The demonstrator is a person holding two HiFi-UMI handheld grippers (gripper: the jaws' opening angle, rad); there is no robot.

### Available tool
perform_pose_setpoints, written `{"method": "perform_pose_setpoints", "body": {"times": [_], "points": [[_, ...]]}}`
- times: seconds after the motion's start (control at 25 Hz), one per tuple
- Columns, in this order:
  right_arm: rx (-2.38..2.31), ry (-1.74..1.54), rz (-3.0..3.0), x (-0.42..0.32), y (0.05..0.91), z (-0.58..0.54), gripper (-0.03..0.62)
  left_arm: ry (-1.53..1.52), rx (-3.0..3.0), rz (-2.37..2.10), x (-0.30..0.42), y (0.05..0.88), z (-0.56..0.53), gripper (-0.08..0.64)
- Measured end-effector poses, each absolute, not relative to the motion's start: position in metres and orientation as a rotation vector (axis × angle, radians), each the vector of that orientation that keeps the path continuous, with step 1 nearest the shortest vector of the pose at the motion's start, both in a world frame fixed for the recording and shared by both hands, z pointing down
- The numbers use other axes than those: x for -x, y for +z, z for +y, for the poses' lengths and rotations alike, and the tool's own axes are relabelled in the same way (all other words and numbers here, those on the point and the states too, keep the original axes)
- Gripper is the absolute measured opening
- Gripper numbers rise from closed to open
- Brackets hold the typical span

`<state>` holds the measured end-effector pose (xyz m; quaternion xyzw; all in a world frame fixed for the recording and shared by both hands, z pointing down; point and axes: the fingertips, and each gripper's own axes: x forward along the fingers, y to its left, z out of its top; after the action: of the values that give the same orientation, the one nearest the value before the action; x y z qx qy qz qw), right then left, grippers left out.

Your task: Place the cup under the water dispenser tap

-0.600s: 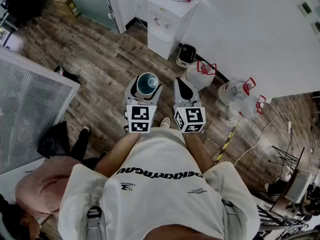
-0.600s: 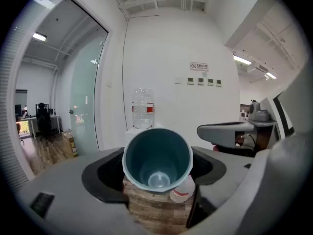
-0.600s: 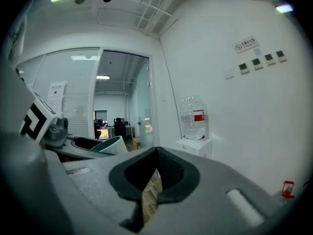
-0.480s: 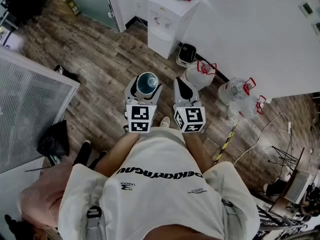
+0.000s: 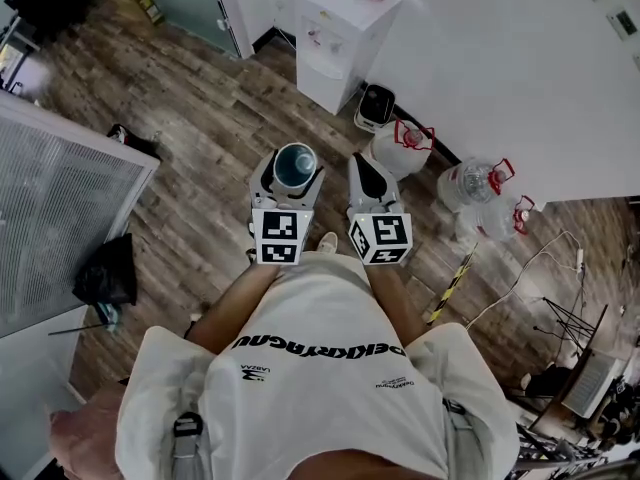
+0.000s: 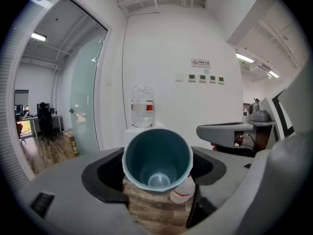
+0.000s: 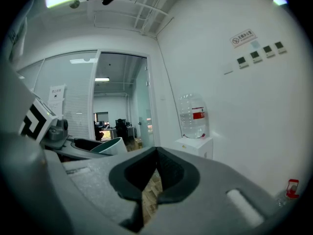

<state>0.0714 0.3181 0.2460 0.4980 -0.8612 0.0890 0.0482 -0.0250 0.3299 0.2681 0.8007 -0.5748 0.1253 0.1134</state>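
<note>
A teal cup [image 5: 295,165] sits upright between the jaws of my left gripper [image 5: 290,170], which is shut on its sides. In the left gripper view the cup [image 6: 156,156] shows its empty inside, with the left gripper [image 6: 156,168] around it. The white water dispenser [image 5: 335,38] stands against the wall ahead, well beyond the cup, with a bottle [image 6: 142,106] on top. My right gripper [image 5: 370,183] hangs beside the left one, shut and holding nothing. Its jaws meet at the tips in the right gripper view [image 7: 155,155], where the cup [image 7: 108,146] and the dispenser [image 7: 195,143] also show.
Several large water jugs [image 5: 478,180] and a small white appliance [image 5: 375,108] stand along the wall right of the dispenser. A glass door [image 5: 190,3] is left of it. A grey grille panel [image 5: 60,218] and a black bag [image 5: 105,273] are at the left. Another person [image 5: 90,438] is at the bottom left.
The other person at the lower left has moved down, mostly out of the picture. Both grippers and the cup stay where they were.
</note>
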Motion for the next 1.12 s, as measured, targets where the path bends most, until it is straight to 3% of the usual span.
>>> {"method": "perform_pose_setpoints", "body": {"times": [0.6, 1.12], "points": [[-1.441, 0.25, -2.657, -0.11, 0.265, 0.265, -0.002, 0.401, -2.274, -1.776, -0.008, 0.285, 0.288, 0.368], [-1.401, 0.279, -2.616, -0.063, 0.287, 0.183, -0.002, 0.387, -2.263, -1.718, 0.029, 0.307, 0.204, 0.368]]}}
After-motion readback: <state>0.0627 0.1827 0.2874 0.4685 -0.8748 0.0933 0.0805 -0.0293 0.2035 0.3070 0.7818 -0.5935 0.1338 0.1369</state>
